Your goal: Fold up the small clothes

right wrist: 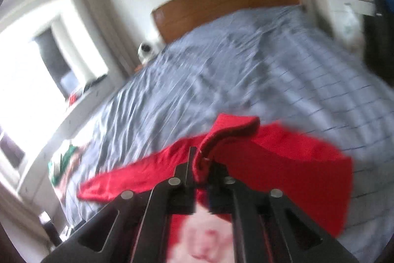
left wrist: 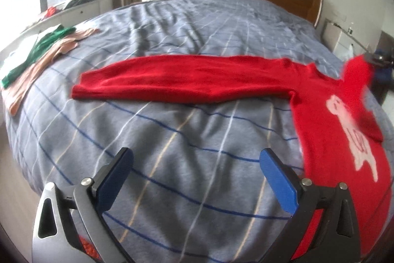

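Left gripper [left wrist: 195,176]: we hold it spread, empty, over the checked bedspread [left wrist: 172,139]
Right gripper [right wrist: 203,164]: we pinch the red sweater [right wrist: 283,157] sleeve

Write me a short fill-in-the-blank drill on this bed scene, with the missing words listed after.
1. The red sweater lies on a grey striped ____.
2. The left tongs stand open and hold ____.
3. The right tongs pinch a fold of the ____ sweater.
4. At the bed's far edge, a ____ garment lies on top of a pink one.

Missing words: bedspread; nothing; red; green
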